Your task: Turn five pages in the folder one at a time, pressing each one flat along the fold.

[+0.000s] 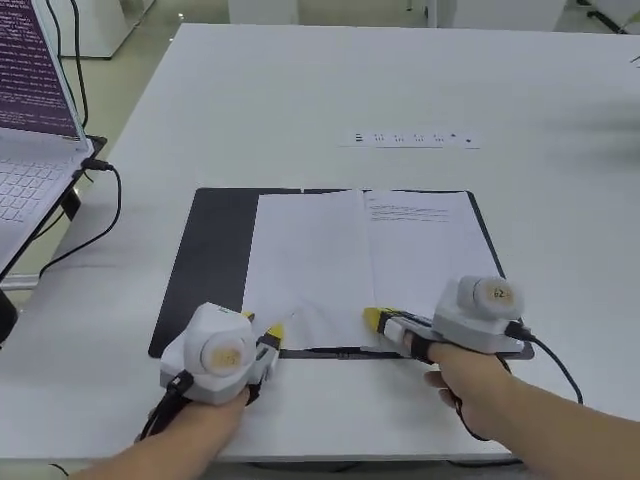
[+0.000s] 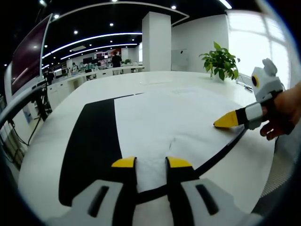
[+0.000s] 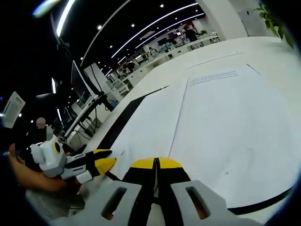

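Observation:
A black folder (image 1: 212, 262) lies open on the white table, with a white left page (image 1: 310, 255) and a printed right page (image 1: 425, 250) meeting at the fold (image 1: 364, 255). My left gripper (image 1: 272, 333) (image 2: 151, 163) is open, its yellow tips a small gap apart over the left page's near corner (image 2: 155, 141), which is slightly creased. My right gripper (image 1: 372, 318) (image 3: 155, 163) is shut with nothing between its tips, which rest low on the paper near the bottom of the fold (image 3: 176, 127). The two grippers point toward each other, a short way apart.
An open laptop (image 1: 30, 130) stands at the far left, its black cable (image 1: 105, 215) trailing toward the folder. A white power strip (image 1: 410, 139) lies beyond the folder. A potted plant (image 2: 220, 63) is at the table's far side. The near table edge is just behind both hands.

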The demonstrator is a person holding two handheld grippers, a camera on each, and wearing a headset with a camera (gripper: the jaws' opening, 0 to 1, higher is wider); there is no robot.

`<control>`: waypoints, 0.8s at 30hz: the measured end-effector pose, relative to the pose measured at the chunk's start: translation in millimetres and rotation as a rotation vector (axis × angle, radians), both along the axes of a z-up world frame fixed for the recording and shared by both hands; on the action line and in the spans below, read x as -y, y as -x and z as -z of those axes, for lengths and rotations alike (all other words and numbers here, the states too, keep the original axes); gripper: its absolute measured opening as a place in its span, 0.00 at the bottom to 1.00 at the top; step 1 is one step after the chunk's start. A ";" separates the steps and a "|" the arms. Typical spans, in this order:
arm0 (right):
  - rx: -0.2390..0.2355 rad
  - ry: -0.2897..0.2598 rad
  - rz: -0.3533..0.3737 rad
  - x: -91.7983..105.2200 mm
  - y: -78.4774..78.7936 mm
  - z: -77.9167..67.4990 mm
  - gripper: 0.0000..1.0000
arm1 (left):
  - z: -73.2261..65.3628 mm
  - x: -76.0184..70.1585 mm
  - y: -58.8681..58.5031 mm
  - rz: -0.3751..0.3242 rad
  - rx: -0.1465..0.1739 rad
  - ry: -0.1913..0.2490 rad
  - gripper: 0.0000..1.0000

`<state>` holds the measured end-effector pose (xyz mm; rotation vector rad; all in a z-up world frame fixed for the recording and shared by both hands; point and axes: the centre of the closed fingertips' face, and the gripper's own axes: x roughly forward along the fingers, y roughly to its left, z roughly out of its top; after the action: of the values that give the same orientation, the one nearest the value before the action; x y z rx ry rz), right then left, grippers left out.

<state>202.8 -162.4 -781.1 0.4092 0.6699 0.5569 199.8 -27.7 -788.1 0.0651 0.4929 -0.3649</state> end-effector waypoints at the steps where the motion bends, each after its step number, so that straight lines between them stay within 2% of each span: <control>1: -0.006 -0.002 -0.006 -0.6 5.2 0.3 0.00 | -0.2 0.0 0.1 0.000 -0.001 -0.001 0.23; 8: -0.047 -0.012 -0.035 -0.1 37.0 1.6 0.00 | -1.1 -0.4 1.1 -0.001 -0.006 -0.001 0.23; 11: -0.063 -0.015 -0.041 1.1 45.9 2.3 0.00 | -1.3 -0.4 1.2 -0.003 -0.009 -0.001 0.23; 14: -0.098 -0.019 -0.039 2.3 54.0 0.8 0.00 | -1.0 -0.1 1.2 -0.004 -0.011 -0.001 0.23; 15: -0.097 -0.021 -0.044 1.8 56.1 -1.6 0.00 | -1.0 -0.1 1.2 -0.005 -0.012 0.000 0.23; 20: -0.087 -0.093 -0.009 2.6 62.1 -32.6 0.00 | -1.0 -0.1 0.8 -0.010 -0.014 0.004 0.23; 22: -0.095 -0.100 0.013 5.8 65.0 -41.1 0.00 | -2.3 0.3 -0.7 -0.017 -0.032 0.000 0.23; 24: -0.088 -0.116 0.047 11.5 66.0 -52.3 0.00 | -1.6 1.7 -1.3 -0.007 -0.076 -0.012 0.25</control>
<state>136.8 -173.9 -728.8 0.5590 0.7127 0.5369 201.1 -29.3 -786.5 0.0609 0.5707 -0.3590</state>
